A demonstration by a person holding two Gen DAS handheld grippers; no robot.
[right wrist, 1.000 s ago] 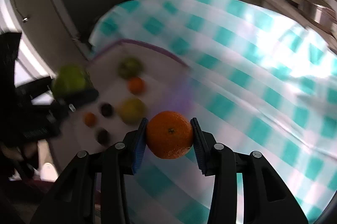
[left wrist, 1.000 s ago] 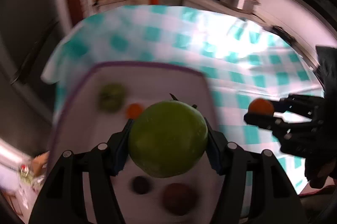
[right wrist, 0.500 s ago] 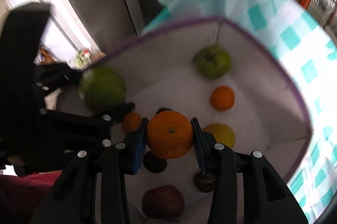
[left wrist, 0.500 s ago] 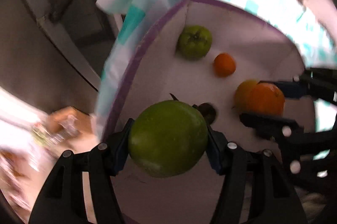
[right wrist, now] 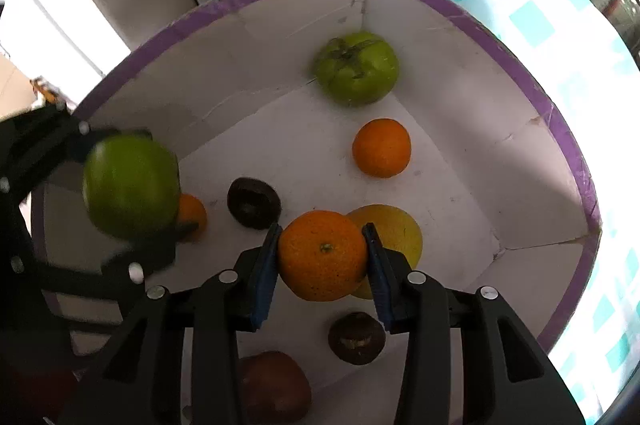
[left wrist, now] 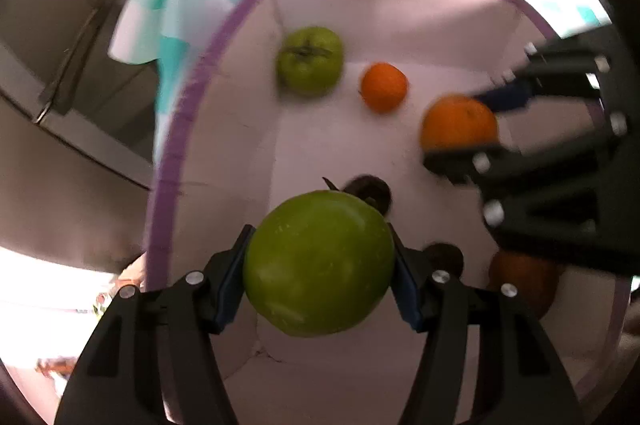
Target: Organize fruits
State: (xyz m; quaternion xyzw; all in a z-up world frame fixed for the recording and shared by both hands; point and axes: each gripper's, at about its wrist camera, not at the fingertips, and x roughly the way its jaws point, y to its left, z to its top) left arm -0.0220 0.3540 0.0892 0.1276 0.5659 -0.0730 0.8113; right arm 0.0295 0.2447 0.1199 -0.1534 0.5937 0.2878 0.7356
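Observation:
My left gripper [left wrist: 320, 265] is shut on a big green apple [left wrist: 319, 263], held above the floor of a white box with a purple rim [left wrist: 188, 97]. My right gripper [right wrist: 323, 259] is shut on an orange [right wrist: 323, 260] over the same box [right wrist: 448, 9]. In the right wrist view the left gripper's green apple [right wrist: 130, 187] hangs at the left. In the left wrist view the right gripper's orange [left wrist: 459, 123] is at the right. On the box floor lie a green persimmon-like fruit [right wrist: 356, 68], a small orange [right wrist: 381, 148], a yellow fruit [right wrist: 394, 233] and dark fruits [right wrist: 254, 203].
A teal-and-white checked cloth [right wrist: 532, 25] covers the table under the box. A reddish fruit [right wrist: 276, 387] and another dark fruit [right wrist: 357, 337] lie near the box's front. A small orange [right wrist: 192, 217] sits behind the left gripper's apple. A grey cabinet [left wrist: 60, 105] stands beyond the table's edge.
Both grippers have come from over the cloth to over the box and dropped toward its floor, each still holding its fruit. The right gripper's orange now hangs just in front of the yellow fruit.

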